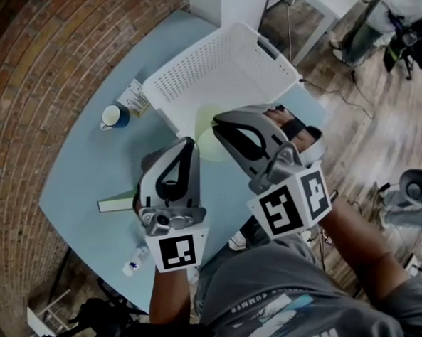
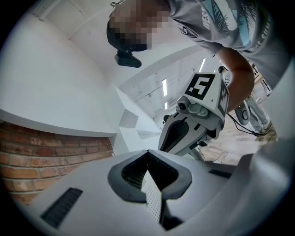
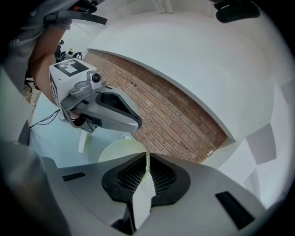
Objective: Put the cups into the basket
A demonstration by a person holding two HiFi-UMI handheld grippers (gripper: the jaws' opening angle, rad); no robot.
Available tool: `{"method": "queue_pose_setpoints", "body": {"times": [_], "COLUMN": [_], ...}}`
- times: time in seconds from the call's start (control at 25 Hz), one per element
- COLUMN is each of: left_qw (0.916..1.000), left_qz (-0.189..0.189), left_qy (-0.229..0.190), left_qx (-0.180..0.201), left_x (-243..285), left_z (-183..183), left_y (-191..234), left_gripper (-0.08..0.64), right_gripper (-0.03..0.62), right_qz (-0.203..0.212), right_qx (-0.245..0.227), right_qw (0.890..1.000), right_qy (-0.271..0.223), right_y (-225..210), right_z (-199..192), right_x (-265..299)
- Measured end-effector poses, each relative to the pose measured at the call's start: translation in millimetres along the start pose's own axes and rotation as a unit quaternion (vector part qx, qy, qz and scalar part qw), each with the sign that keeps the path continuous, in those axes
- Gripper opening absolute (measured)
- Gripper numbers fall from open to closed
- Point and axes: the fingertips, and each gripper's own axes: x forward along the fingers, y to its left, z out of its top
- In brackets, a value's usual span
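Note:
A white perforated basket (image 1: 191,73) stands at the far side of the light blue table (image 1: 83,172). A pale yellow-green cup (image 1: 208,144) hangs just in front of the basket's near wall, and my right gripper (image 1: 217,123) looks shut on its rim. In the right gripper view the cup (image 3: 120,151) sits at the tips of that gripper (image 3: 146,157), its edge running into the seam. My left gripper (image 1: 189,143) is beside it, shut with nothing in it (image 2: 147,154). A blue cup with a white inside (image 1: 114,117) stands on the table left of the basket.
A small carton (image 1: 137,99) stands between the blue cup and the basket. A flat green and white item (image 1: 117,203) and a small bottle (image 1: 135,261) lie near the table's left front. Brick floor surrounds the table; a chair base (image 1: 419,191) is at the right.

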Motion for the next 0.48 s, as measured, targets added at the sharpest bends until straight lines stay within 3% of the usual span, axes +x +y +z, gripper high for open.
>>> {"method": "queue_pose_setpoints", "body": {"times": [0.48], "left_qw": [0.9995], "left_qz": [0.009], "left_qy": [0.024], "left_qx": [-0.019], "left_x": [21], "left_z": [-35], "left_y": [20], "left_gripper": [-0.001], "right_gripper": [0.032], "right_qz": [0.033], "right_qx": [0.003], "right_qw": [0.999], "right_qy": [0.010], "right_y": [-21], "right_z": [-24], "right_x": [50]}}
